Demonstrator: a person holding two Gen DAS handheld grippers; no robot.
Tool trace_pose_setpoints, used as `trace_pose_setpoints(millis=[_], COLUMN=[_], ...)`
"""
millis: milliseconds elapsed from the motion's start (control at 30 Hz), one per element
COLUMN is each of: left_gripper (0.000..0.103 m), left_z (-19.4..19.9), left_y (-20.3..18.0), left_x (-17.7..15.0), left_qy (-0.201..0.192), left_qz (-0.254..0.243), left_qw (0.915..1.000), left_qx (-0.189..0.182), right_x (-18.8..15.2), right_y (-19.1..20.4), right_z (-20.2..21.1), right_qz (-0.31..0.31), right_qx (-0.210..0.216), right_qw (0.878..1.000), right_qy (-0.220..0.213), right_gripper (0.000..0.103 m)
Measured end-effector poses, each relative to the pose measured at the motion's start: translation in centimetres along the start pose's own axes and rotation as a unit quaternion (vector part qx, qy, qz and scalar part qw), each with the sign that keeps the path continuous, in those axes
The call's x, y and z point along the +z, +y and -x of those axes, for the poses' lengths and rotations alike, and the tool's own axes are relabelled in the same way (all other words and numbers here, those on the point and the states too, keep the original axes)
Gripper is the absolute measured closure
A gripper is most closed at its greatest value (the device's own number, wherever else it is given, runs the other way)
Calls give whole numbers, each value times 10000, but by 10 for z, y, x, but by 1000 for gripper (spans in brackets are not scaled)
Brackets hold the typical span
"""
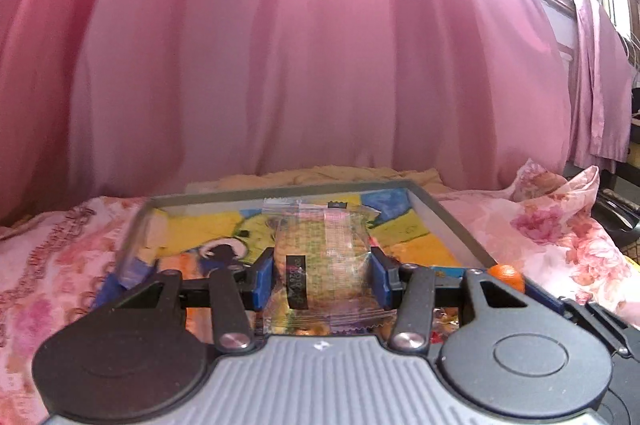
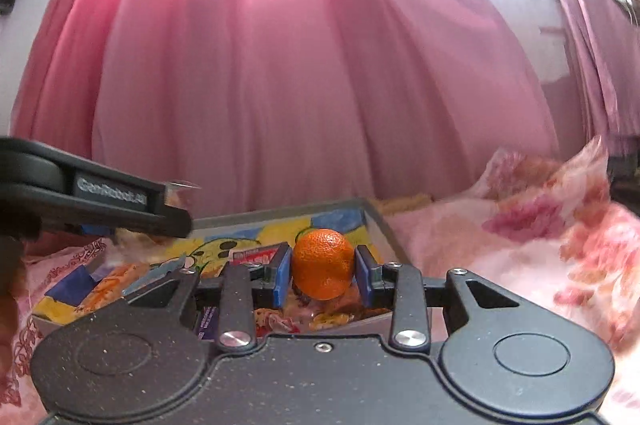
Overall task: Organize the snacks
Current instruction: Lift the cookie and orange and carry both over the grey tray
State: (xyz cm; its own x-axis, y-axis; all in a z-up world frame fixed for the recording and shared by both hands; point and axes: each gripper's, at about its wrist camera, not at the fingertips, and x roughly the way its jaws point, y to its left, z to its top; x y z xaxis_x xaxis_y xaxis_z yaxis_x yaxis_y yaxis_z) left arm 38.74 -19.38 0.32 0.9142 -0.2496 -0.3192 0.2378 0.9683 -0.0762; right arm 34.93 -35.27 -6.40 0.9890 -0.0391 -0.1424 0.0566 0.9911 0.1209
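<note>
Gripping a clear-wrapped snack packet (image 1: 325, 261) between its blue pads, the left gripper (image 1: 323, 279) hovers over a shallow tray (image 1: 452, 221) with a bright cartoon lining, while the right gripper (image 2: 323, 273) is clamped on a small orange (image 2: 323, 263) above the tray's far right corner. A few wrapped snacks (image 2: 256, 256) already lie in the tray, so the sorting appears partly done, with both held items yet to be set down. Beneath the tray is a pink floral bedcover (image 2: 520, 257), and sunlit pink curtains (image 1: 300, 65) hang on the far side.
</note>
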Motion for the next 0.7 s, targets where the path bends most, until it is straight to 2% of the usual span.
trace_pose_setpoints(millis=[333, 467, 700], left_gripper=[51, 51, 51], left_z=[-26, -29, -32], left_y=[1, -3, 0], left_x=[-8, -11, -13], left_qy=[421, 529, 695], left_qz=[269, 91, 226], left_qw=[9987, 9985, 9973], left_qx=[-119, -69, 25], right_x=[-7, -9, -9], right_y=[-9, -14, -15], right_z=[-22, -24, -26], right_qz=[-106, -299, -312], right_qx=[-28, -98, -69], right_qw=[9997, 9990, 9987], right_qy=[221, 316, 385], right_gripper=[68, 68, 68])
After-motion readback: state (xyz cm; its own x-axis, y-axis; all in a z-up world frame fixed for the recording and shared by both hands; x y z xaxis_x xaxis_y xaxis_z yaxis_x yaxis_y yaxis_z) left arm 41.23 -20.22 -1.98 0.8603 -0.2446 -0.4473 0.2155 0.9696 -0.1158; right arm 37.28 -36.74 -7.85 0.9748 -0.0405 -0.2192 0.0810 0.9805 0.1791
